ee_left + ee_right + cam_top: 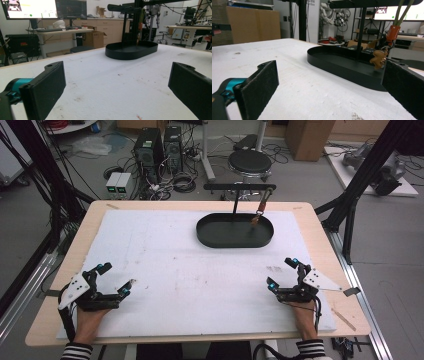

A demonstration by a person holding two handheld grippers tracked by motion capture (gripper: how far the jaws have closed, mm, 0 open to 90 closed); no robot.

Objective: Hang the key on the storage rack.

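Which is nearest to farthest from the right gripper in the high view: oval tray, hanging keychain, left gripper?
1. Hanging keychain, up and slightly left of the right gripper, dangling from the stand's crossbar over the tray's right end.
2. Oval tray, black, up-left; its near rim is almost level with the keychain, so 1 and 2 are close.
3. Left gripper, far across the table's left side.
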